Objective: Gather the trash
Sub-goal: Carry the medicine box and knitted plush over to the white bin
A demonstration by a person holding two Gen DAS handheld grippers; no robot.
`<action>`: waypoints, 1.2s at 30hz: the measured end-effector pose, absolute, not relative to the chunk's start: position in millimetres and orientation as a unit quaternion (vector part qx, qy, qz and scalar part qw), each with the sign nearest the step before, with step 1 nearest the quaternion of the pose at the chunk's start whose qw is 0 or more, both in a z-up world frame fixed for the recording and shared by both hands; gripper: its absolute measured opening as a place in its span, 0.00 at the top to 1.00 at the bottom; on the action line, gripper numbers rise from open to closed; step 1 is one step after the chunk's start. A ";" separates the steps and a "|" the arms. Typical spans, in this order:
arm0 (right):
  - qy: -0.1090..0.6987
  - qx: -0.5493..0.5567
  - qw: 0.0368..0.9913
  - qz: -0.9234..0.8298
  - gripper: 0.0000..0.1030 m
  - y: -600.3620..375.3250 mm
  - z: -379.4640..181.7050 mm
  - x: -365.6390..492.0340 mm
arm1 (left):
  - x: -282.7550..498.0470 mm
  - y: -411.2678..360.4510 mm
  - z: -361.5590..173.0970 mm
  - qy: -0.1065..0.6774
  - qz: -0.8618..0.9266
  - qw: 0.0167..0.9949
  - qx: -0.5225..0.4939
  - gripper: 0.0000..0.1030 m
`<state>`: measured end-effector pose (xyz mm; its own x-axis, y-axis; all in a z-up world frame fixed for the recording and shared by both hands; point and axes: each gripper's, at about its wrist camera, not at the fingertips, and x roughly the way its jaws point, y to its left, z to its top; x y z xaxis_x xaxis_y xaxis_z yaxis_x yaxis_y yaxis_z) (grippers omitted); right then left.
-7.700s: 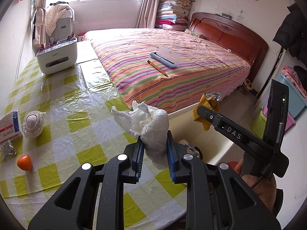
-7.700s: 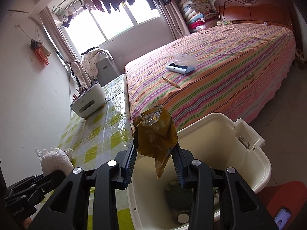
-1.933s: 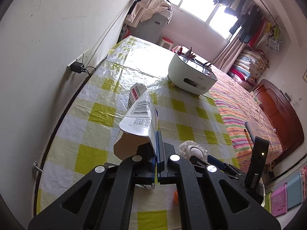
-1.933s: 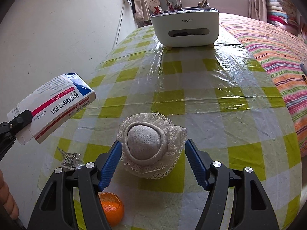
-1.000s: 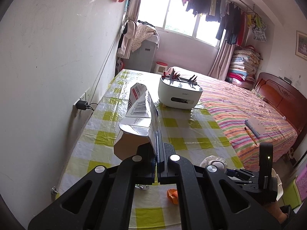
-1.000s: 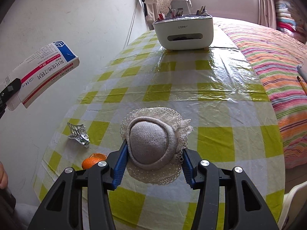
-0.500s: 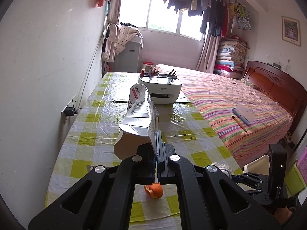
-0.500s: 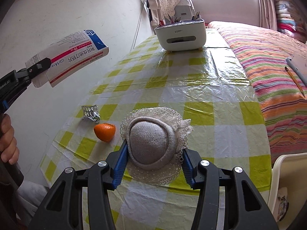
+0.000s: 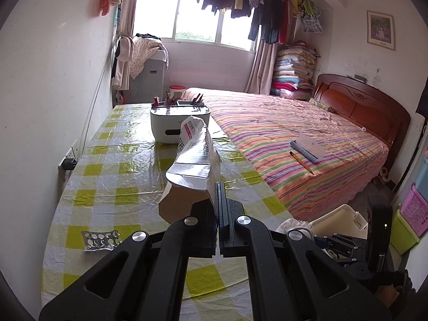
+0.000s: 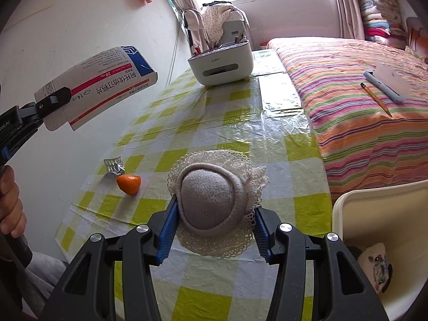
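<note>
My left gripper (image 9: 219, 208) is shut on a flattened medicine box (image 9: 196, 155), held up over the table; the box also shows in the right wrist view (image 10: 101, 85). My right gripper (image 10: 214, 230) is shut on a grey padded cup with a lace edge (image 10: 214, 203), held above the table's near right corner. The cream bin (image 10: 379, 214) stands on the floor to the right of the table; it also shows in the left wrist view (image 9: 337, 218). An orange peel (image 10: 129, 184) and a foil blister pack (image 10: 115, 164) lie on the checked tablecloth (image 10: 230, 123).
A white organiser box (image 9: 178, 125) with pens stands at the table's far end. A striped bed (image 9: 294, 139) with a notebook and pencil runs along the right. A wall (image 9: 40, 107) with a socket borders the left. Plastic baskets (image 9: 412, 208) stand at far right.
Both grippers have pulled back toward the table's near edge and the bin, each still holding its item. The bin now shows more fully at the right.
</note>
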<state>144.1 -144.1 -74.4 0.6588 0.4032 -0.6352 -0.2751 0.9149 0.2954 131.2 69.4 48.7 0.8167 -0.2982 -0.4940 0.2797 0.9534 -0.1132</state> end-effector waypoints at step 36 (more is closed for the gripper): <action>0.307 0.205 0.929 0.023 0.51 -307.4 -66.1 79.4 | 89.6 -103.4 24.4 0.305 -0.308 0.899 0.059 0.99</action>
<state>79.4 -307.4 -66.1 0.8099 0.1696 -0.5614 0.0827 0.9147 0.3957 89.6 -103.4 24.4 0.6241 -0.5177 -0.5852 0.5902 0.8032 -0.0811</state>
